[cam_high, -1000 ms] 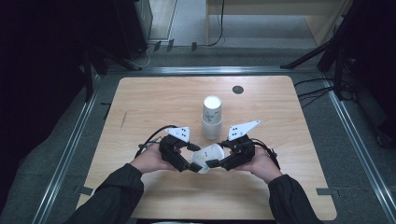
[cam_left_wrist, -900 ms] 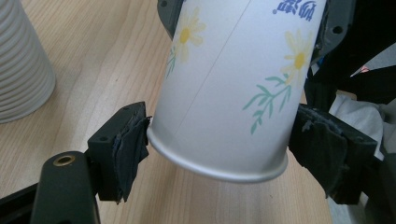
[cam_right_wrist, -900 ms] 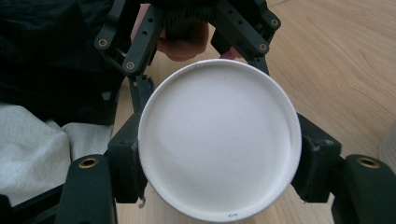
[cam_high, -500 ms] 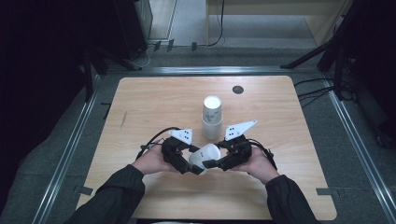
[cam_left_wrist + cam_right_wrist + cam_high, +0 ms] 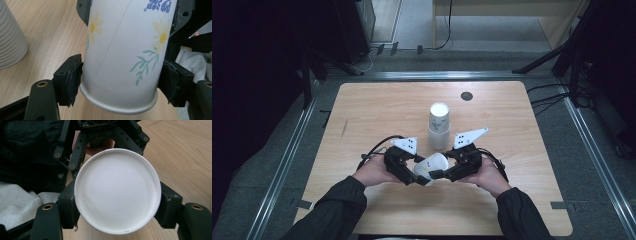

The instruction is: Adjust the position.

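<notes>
White paper cup (image 5: 430,168) with daisy print lies sideways between my two grippers, near the worktop's front edge. My left gripper (image 5: 410,172) has just been closing and clamps its rim end; my right gripper (image 5: 443,172) clamps its base end.

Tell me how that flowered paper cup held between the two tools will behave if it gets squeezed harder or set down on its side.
The paper cup looks thin-walled, so a harder squeeze from the left tool would probably dent it. It seems light. Being round and tapered, it would likely roll in a curve on the table.
</notes>
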Tool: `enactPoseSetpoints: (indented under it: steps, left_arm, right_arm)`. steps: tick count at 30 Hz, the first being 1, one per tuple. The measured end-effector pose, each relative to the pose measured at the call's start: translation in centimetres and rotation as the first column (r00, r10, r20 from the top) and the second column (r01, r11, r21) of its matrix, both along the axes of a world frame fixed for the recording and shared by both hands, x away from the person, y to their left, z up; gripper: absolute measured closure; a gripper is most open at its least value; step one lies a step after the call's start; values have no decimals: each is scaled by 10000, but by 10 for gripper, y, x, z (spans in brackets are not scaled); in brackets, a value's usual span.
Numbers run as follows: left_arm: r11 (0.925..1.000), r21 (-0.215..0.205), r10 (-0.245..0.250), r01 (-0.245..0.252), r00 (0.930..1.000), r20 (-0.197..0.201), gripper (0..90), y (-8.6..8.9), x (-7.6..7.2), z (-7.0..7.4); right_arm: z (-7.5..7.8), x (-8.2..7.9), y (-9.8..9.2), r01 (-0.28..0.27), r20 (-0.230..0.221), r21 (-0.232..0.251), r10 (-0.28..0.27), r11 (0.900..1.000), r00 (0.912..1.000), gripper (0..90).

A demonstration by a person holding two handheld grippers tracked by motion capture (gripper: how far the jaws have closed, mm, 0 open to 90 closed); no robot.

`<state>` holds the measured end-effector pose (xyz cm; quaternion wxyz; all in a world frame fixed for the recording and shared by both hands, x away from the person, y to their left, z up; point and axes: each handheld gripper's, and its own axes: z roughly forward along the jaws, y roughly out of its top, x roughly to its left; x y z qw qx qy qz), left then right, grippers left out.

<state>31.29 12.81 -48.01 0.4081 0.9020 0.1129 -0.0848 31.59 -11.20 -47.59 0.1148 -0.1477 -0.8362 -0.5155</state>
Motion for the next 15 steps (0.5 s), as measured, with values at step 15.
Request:
enactPoseSetpoints:
  steps: [15]
  left_arm:
    - [9990, 4, 437, -437, 9990, -135, 267, 19, 5, 9]
  right_arm:
    - [4, -5, -7, 708, 462, -1008, -664, 9924, 9967, 198]
